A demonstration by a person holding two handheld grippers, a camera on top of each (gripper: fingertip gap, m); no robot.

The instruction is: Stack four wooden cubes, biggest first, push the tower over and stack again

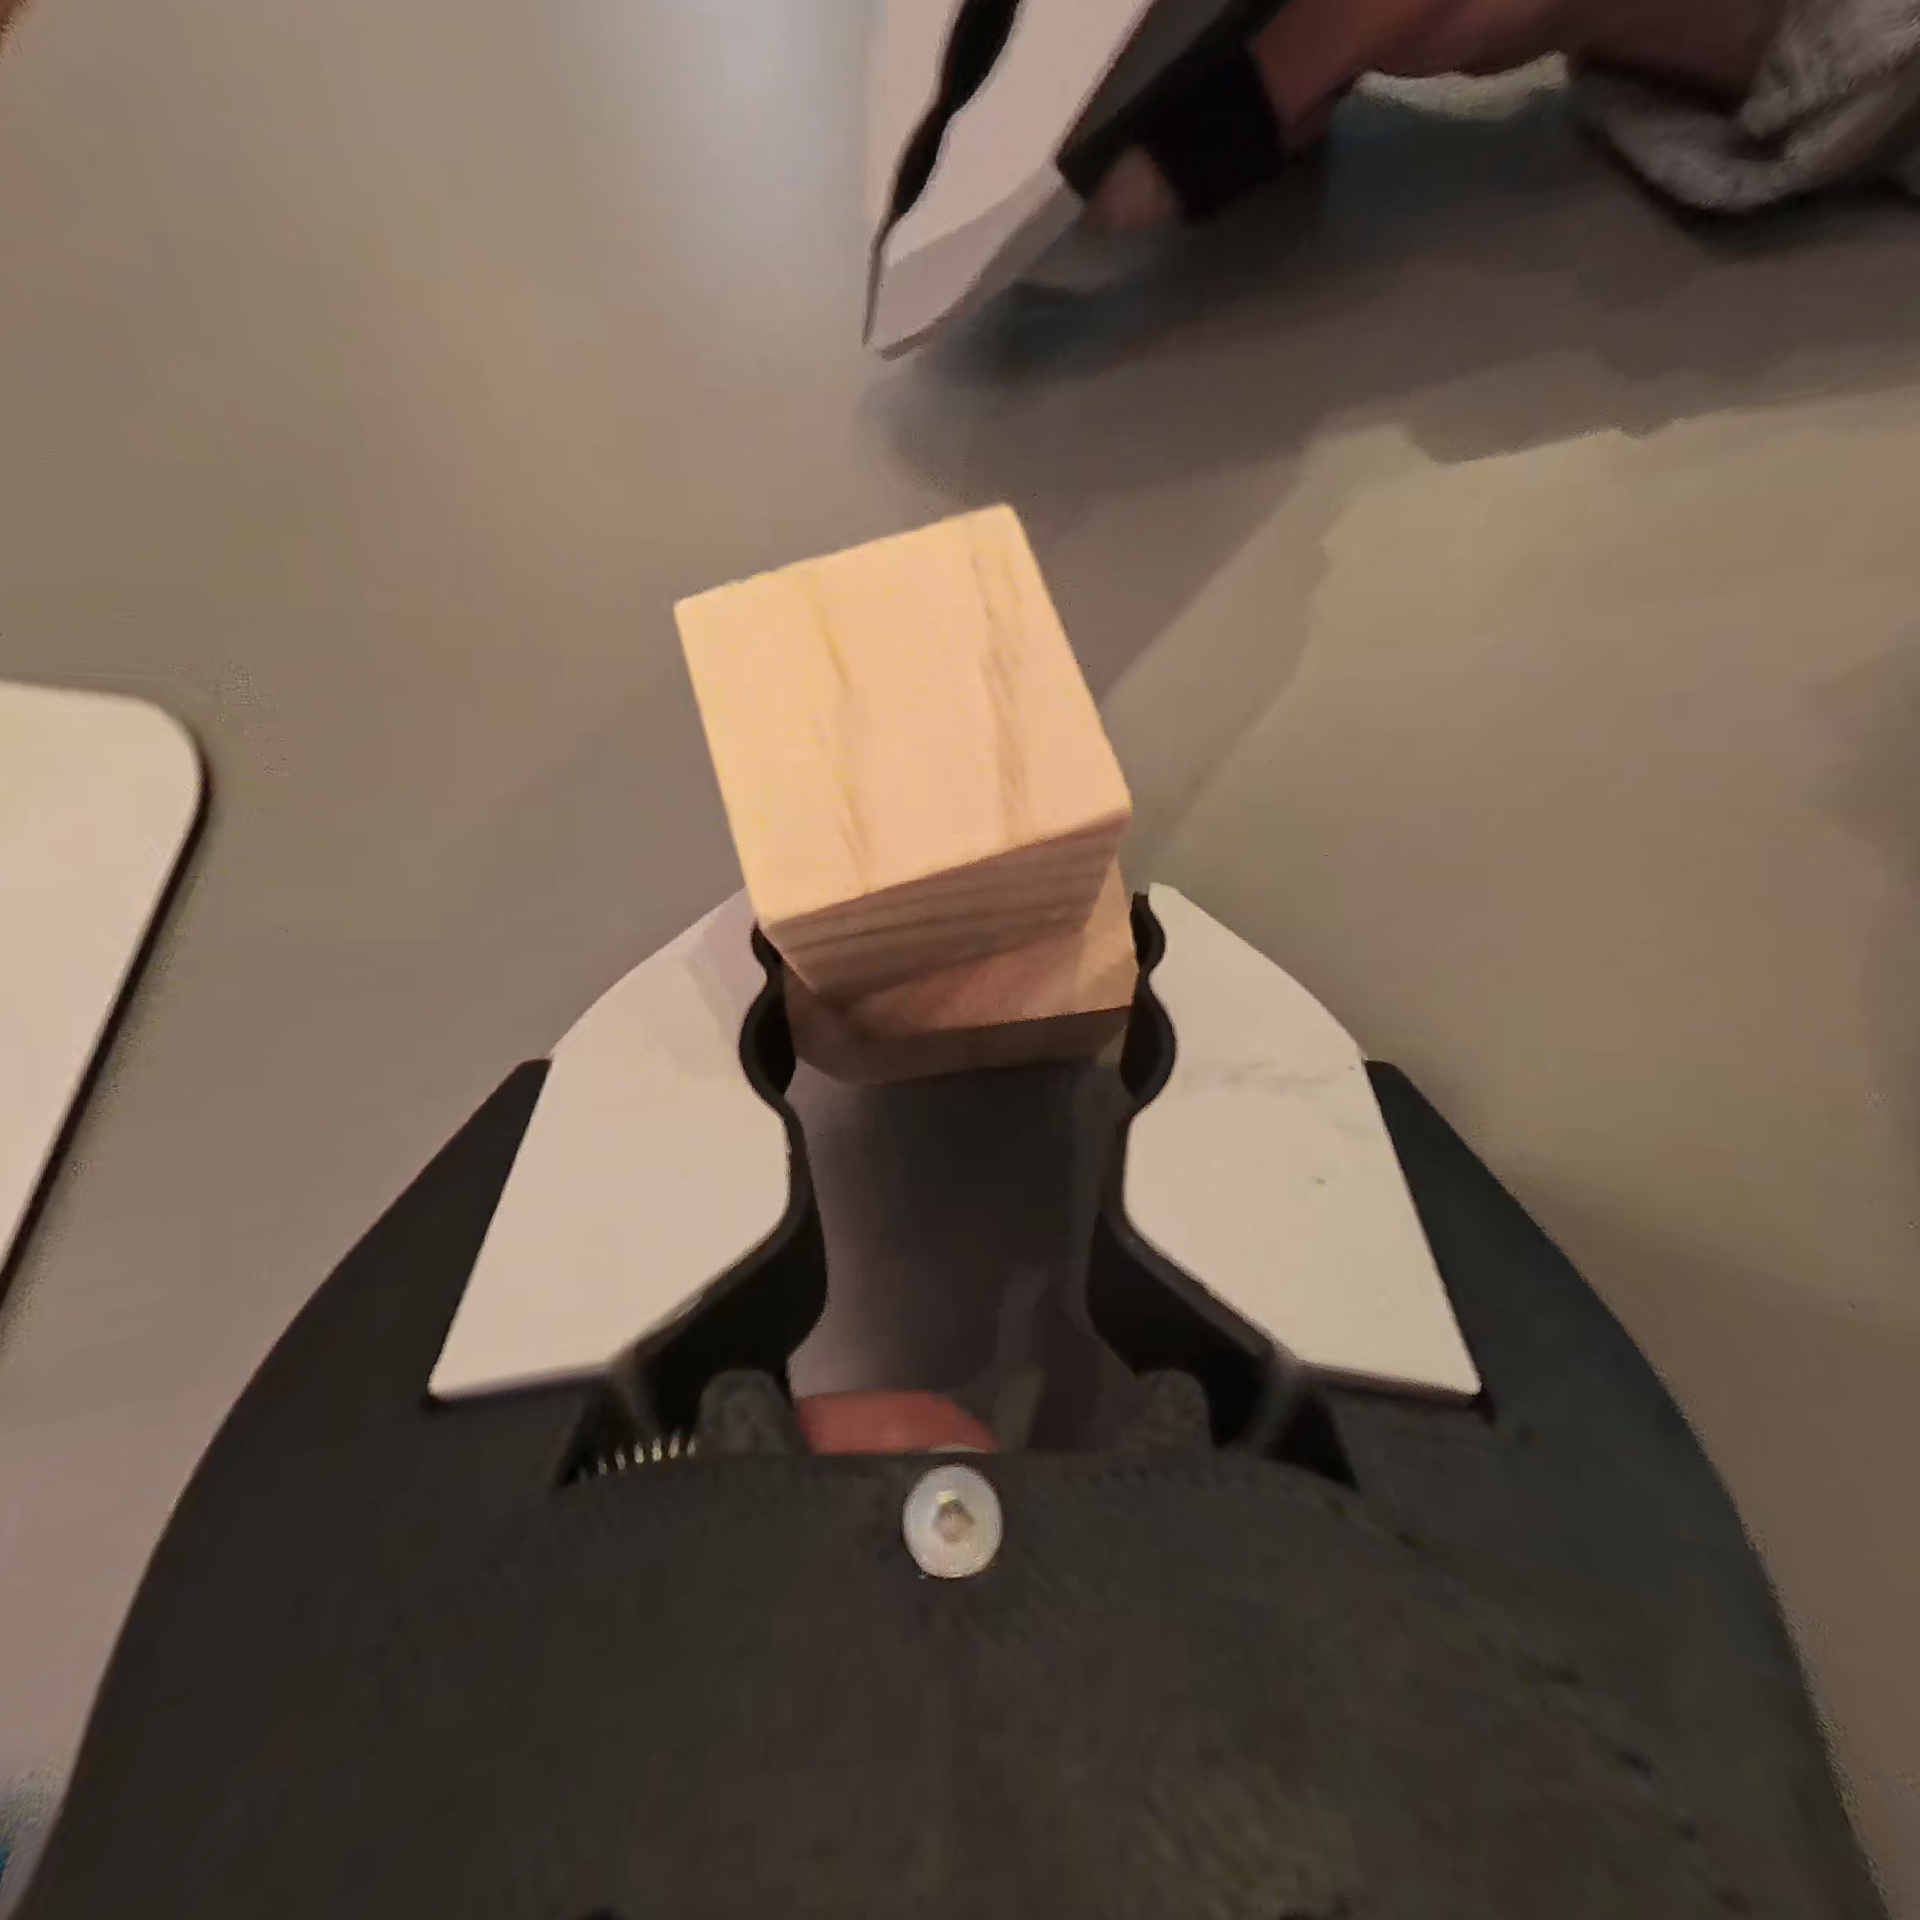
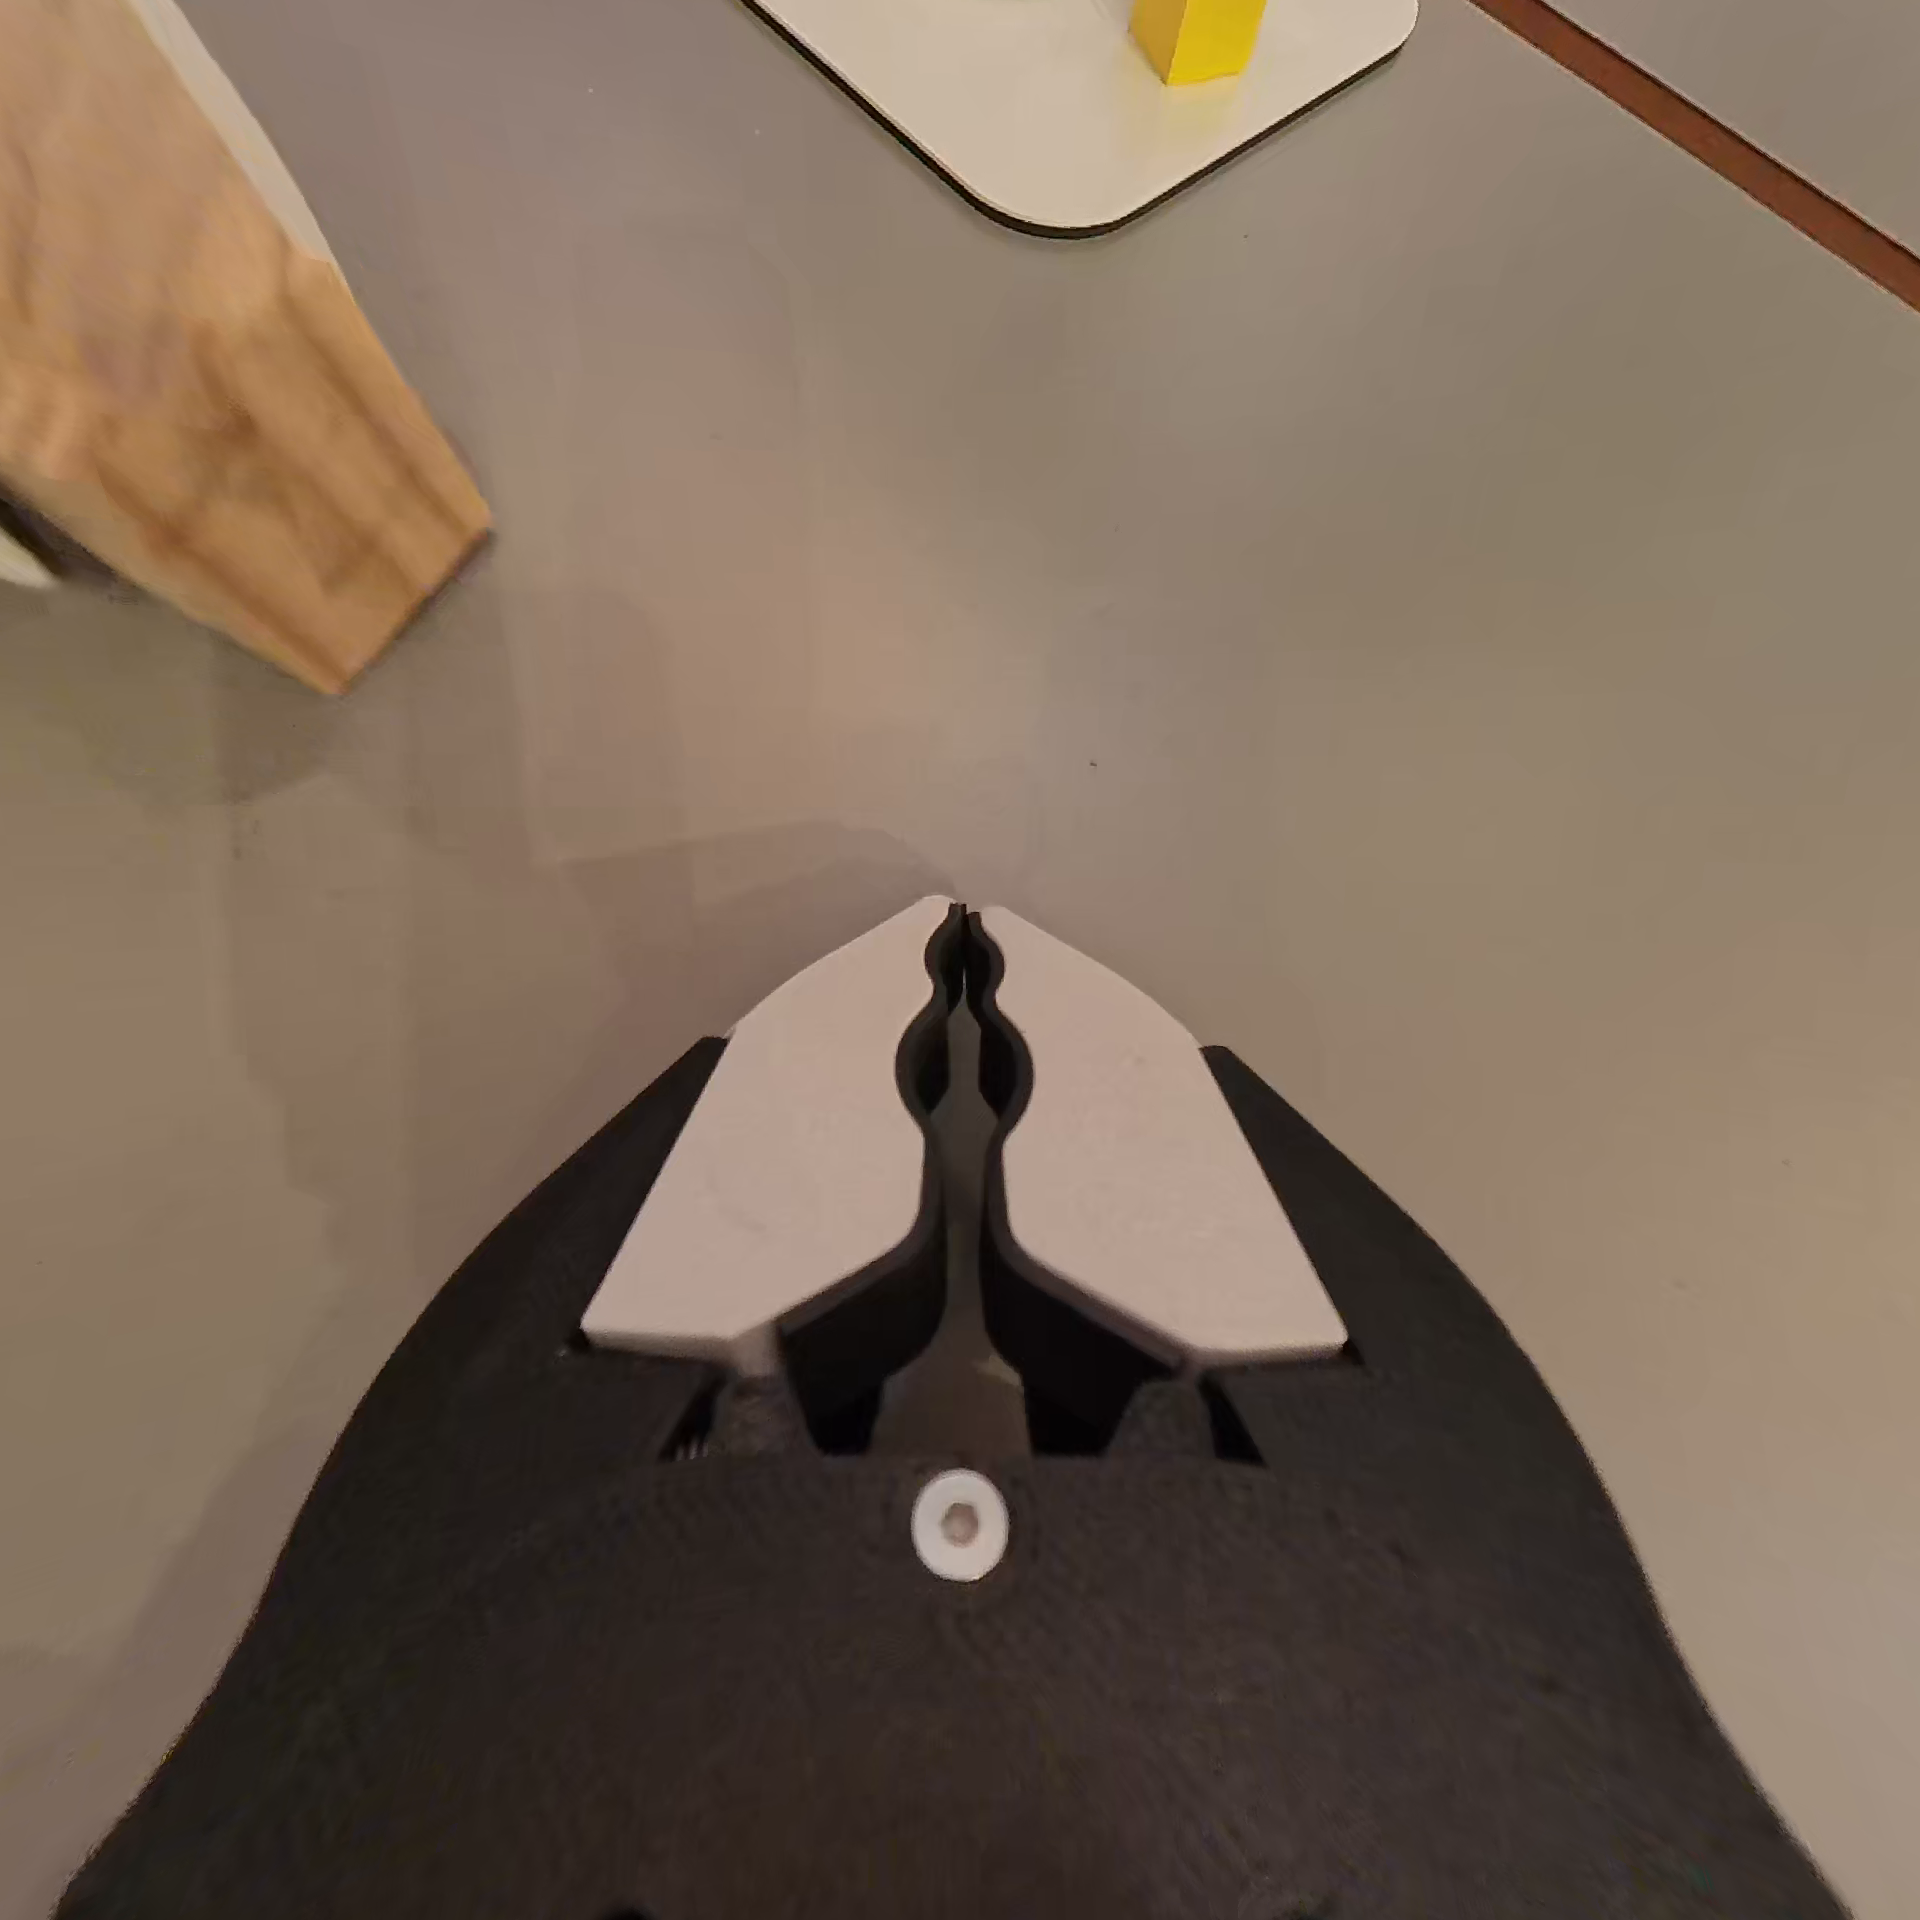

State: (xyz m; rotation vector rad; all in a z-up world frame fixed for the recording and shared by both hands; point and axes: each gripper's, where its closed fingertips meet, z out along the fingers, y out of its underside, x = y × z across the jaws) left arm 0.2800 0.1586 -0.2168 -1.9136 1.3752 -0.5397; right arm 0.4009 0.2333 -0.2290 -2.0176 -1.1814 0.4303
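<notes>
I log a smooth grey table (image 2: 1247, 623) with a dark brown strip along one edge. On it lie a white rounded-corner board (image 2: 1049, 114) carrying a yellow block (image 2: 1195, 36), and a stack of wooden cubes (image 1: 899, 748); lower tiers hidden.

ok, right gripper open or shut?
Shut. In its own view the right gripper has fingertips touching with nothing between them.
</notes>
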